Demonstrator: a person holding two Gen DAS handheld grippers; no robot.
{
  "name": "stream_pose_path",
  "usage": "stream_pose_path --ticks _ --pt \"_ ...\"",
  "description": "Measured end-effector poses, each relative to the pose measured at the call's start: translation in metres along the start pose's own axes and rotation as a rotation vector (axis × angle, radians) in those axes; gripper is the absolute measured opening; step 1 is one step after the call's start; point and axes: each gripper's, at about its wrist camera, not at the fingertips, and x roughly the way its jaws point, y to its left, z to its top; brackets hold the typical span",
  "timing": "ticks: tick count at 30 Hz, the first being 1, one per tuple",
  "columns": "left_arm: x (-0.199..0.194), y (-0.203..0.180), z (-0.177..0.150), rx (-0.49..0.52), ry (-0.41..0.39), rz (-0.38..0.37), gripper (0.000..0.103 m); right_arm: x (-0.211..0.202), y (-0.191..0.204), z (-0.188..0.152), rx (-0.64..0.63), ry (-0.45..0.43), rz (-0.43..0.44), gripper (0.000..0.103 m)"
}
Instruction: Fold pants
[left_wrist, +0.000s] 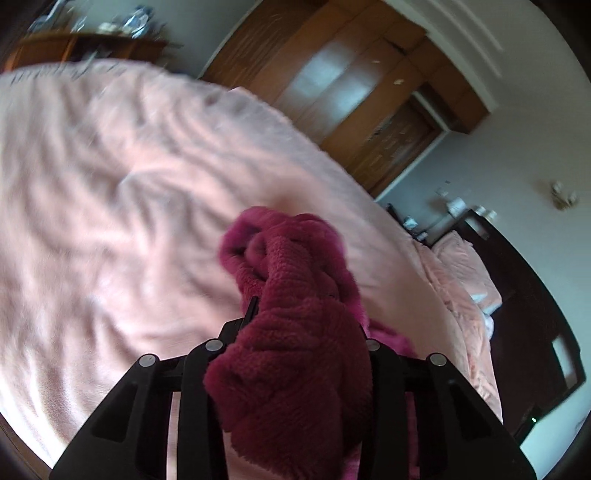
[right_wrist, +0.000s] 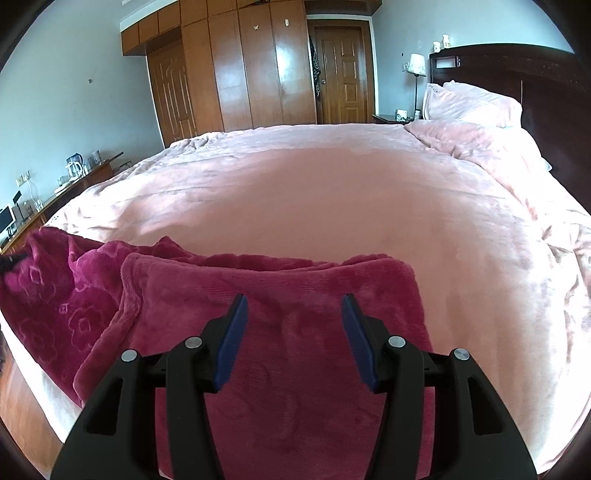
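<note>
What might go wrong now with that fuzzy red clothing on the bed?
The left hand-held gripper grips a thick bunch of the pants; the bulky fleece might slip out. The right hand-held gripper is open over the cloth, pinning nothing, so the pants could drag across the pink bedspread.

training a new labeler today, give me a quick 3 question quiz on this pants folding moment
1. True or false: the left gripper is clamped on a bunch of the magenta fleece pants.
2. What stands between the right gripper's jaws: A pants, B pillow, C nothing gripped, pants lying beneath?
3. What do the pants lie on?

Key: 1 true. 2 C. 3 the pink blanket on the bed.
</note>
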Motion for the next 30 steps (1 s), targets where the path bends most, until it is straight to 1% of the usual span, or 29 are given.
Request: stream_pose_path --ticks 5,9,11,14,18,19,21,24,27,30 --pt "-0.014 -0.071 0.007 0.107 -0.023 -0.074 0.033 -0.005 -0.013 -0.001 0.004 -0.009 0.009 0.054" --pt "-0.026 -0.133 0.002 0.207 -0.047 -0.131 0.033 -0.006 -0.026 0.001 0.021 -0.003 0.021 0.054" --pt "-0.031 -0.161 -0.004 0.256 -0.058 -0.154 0.033 -0.007 -0.033 0.007 0.033 -0.002 0.045 0.054" --pt "-0.033 -0.211 -0.021 0.361 -0.058 -0.183 0.033 -0.011 -0.042 0.012 0.005 -0.019 0.035 0.054" --pt "-0.024 -0.279 -0.06 0.535 -0.034 -0.21 0.034 -0.013 -0.064 0.012 0.026 -0.008 0.039 0.054" --pt "-0.018 -0.295 -0.074 0.583 -0.023 -0.206 0.034 -0.013 -0.069 0.012 0.034 -0.005 0.037 0.054" --pt "-0.005 -0.318 -0.098 0.642 0.001 -0.201 0.034 -0.013 -0.08 0.011 0.049 -0.002 0.029 0.054" --pt "0.019 -0.344 -0.137 0.7 0.042 -0.172 0.034 -0.011 -0.097 0.007 0.075 0.011 0.026 0.054" --pt "0.046 -0.364 -0.177 0.764 0.046 -0.103 0.034 -0.012 -0.111 0.003 0.101 0.014 0.021 0.054" --pt "0.074 -0.377 -0.209 0.796 0.06 -0.038 0.035 -0.013 -0.124 0.001 0.128 0.016 0.019 0.054"
